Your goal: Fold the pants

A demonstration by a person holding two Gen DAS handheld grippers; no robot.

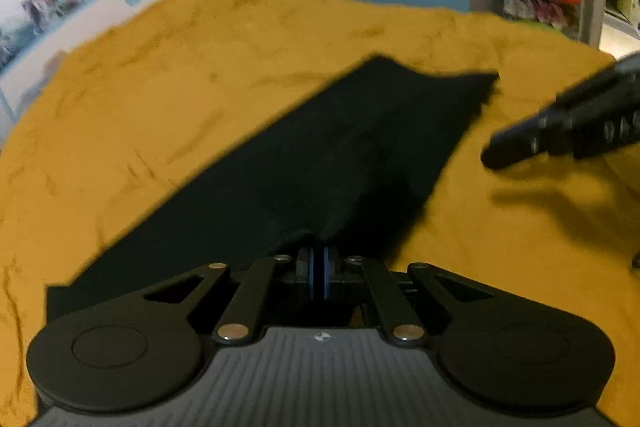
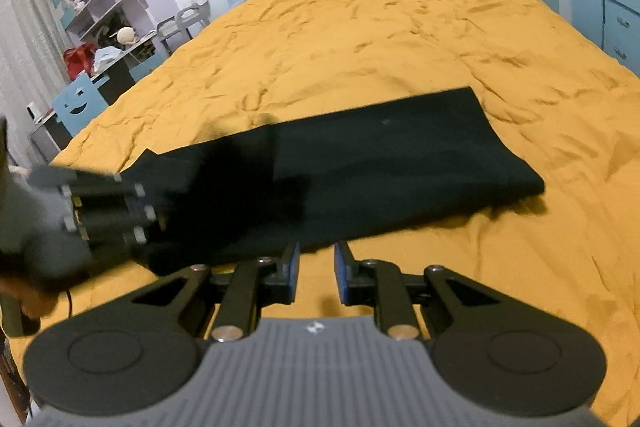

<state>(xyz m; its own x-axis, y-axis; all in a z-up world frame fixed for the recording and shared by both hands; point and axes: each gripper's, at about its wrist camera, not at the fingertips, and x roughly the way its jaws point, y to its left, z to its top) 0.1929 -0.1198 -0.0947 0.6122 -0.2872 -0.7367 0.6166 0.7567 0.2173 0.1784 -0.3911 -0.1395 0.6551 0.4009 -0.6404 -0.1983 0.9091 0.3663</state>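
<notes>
Pants (image 1: 320, 163) are pinched in the closed left tool (image 1: 319, 259); the right tool (image 2: 316, 267) stands narrowly parted, empty.

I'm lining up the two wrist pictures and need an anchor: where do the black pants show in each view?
Left wrist view: the black pants run from the centre down to the lower left, their near edge pinched in the shut left gripper.
Right wrist view: the pants lie as a band across the middle, just beyond the empty right gripper.
Shared landmark: the mustard bedspread under them.
</notes>
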